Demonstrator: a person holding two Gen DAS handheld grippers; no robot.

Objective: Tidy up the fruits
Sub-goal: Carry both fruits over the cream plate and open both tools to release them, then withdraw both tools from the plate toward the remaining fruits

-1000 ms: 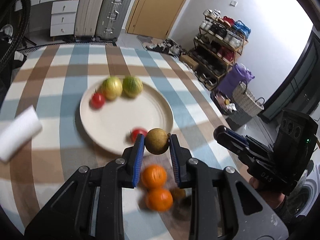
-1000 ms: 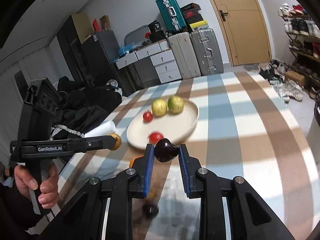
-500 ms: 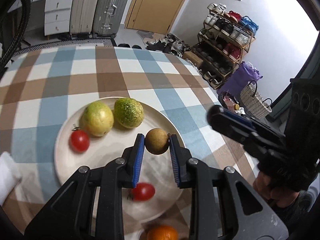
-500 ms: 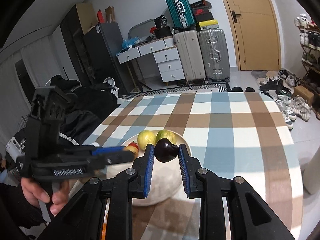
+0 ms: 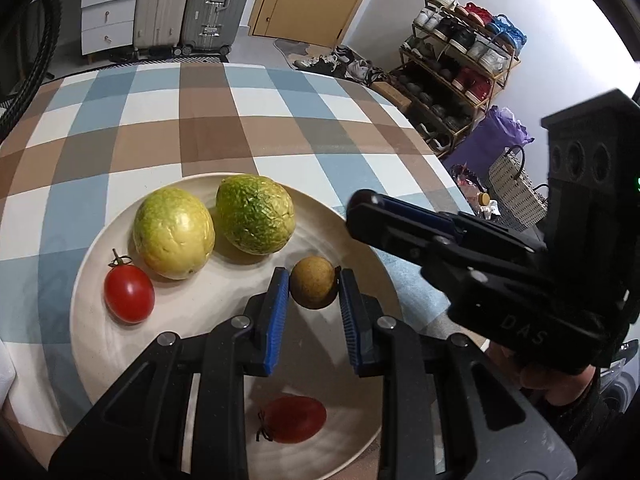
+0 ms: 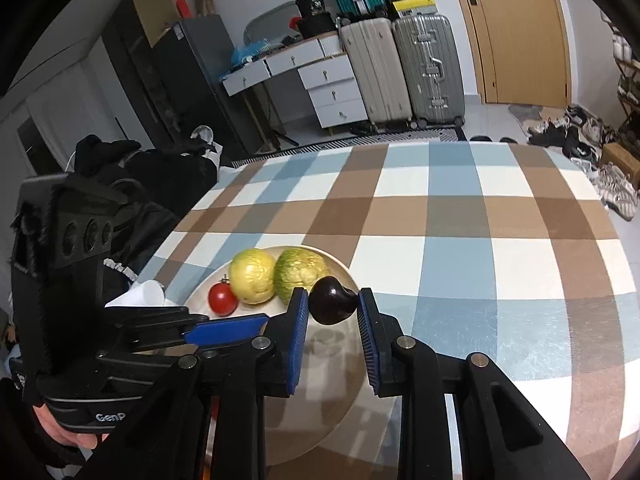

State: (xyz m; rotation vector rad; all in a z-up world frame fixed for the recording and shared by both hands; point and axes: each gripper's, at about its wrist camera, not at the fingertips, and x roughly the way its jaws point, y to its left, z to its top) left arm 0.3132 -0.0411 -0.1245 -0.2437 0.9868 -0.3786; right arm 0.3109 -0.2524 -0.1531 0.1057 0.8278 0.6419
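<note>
Plate (image 5: 100, 264) lies directly below both hand-held grippers, so we judge the coming move to be a short descent and release. Left hand-held gripper (image 5: 313, 290) is clamped on a small round brown fruit (image 5: 313, 288), above the plate's bare middle, just right of the two green-yellow fruits (image 5: 256, 214). Right hand-held gripper (image 6: 333, 306) is clamped on a dark pointed fruit (image 6: 332, 300), its tip toward the right pad, over the plate's right rim. Left sits nearer the centre.

Against one second ago: both grippers have travelled from the desk (image 6: 440, 208) edge to over the plate; grips unchanged.
</note>
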